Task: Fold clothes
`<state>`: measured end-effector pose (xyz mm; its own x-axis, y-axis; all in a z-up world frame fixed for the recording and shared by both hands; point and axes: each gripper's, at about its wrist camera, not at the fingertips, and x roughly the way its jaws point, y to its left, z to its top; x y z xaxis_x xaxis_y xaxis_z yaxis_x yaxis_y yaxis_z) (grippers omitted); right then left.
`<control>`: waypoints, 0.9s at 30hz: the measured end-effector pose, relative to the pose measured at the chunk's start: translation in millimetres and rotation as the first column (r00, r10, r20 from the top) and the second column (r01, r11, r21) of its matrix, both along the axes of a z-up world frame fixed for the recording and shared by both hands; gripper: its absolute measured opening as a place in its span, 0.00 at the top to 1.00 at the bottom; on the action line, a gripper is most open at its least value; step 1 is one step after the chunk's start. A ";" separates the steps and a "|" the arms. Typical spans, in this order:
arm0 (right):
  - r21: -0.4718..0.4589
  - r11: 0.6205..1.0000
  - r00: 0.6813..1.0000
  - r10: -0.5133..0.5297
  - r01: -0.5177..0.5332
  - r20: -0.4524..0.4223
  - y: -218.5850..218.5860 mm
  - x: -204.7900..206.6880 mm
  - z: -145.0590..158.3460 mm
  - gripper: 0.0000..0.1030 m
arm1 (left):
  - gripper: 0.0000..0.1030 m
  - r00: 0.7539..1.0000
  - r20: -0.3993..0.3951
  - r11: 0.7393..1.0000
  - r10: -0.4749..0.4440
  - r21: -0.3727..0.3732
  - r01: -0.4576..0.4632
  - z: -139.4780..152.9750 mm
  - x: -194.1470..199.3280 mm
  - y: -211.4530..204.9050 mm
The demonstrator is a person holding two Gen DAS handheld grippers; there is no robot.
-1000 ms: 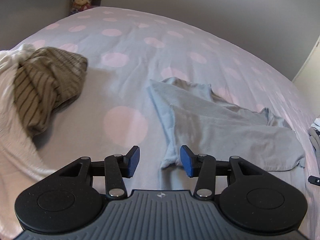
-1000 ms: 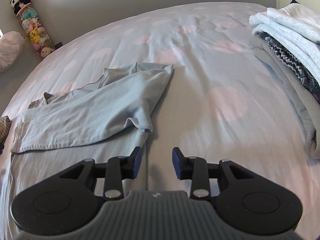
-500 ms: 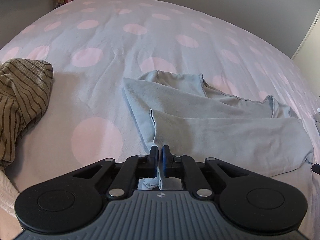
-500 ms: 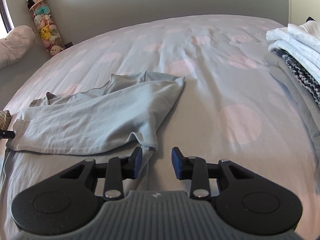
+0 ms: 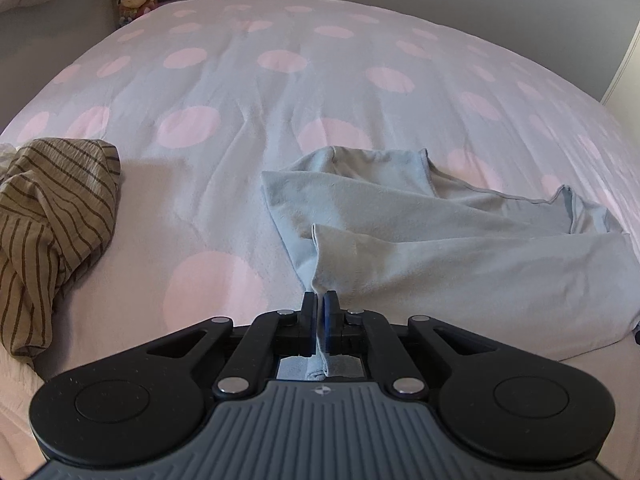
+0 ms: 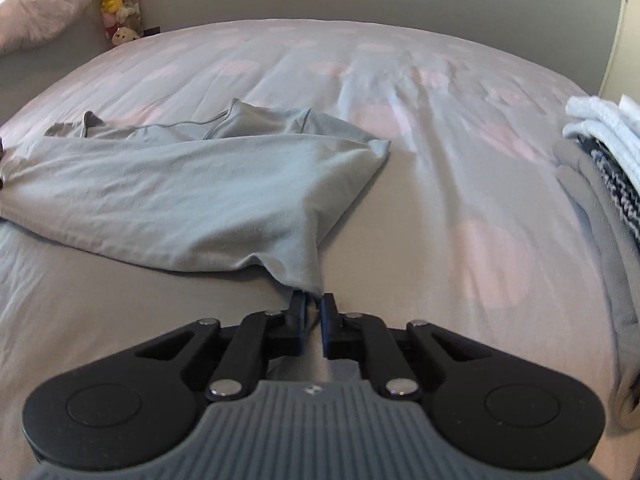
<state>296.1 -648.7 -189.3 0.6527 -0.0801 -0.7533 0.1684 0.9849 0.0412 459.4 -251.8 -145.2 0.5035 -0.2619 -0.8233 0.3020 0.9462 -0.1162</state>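
setting: bedroom with pale grey walls; a wide bed under a lilac-grey cover printed with large pink dots (image 5: 192, 126) fills both wrist views.
garment: pale blue-grey cotton t-shirt (image 5: 460, 256), lying loosely folded over on itself in the middle of the bed, neckline and a short sleeve showing along its far edge; in the right wrist view the same shirt (image 6: 172, 196) spreads to the left of that tool.
left gripper: black two-finger left gripper (image 5: 320, 304), blue-padded fingers pressed together with a near corner of the shirt pinched between them; a strip of fabric runs back through the fingers toward the tool body.
right gripper: black two-finger right gripper (image 6: 312, 304), fingers drawn close with a narrow gap visible; the shirt's other near corner hangs at the tips against the left finger, and whether it is actually gripped cannot be told from this view.
left side of bed: crumpled olive-brown shirt with dark thin stripes (image 5: 52, 216), well apart from the blue shirt.
right side of bed: stack of folded clothes in white, dark knit and grey (image 6: 600, 160) at the bed's edge.
background: column of small plush toys (image 6: 118, 4) against the far wall, beside a pink fluffy pillow (image 6: 40, 12).
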 end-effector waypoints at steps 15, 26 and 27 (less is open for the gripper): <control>0.081 0.994 0.997 -0.075 0.077 -0.027 11.9 -109.6 30.7 0.84 | 0.86 0.995 -0.024 0.995 -0.102 0.020 0.102 37.5 -67.1 43.3; -0.001 0.970 0.964 0.240 -0.241 -0.115 111.8 -213.5 66.6 0.67 | 0.79 0.892 -0.048 0.891 -0.450 0.048 0.452 57.4 -215.8 64.0; -0.006 0.961 0.953 0.274 -0.278 -0.129 122.1 -221.0 66.2 0.67 | 0.78 0.869 -0.053 0.867 -0.493 0.054 0.495 58.3 -229.3 62.9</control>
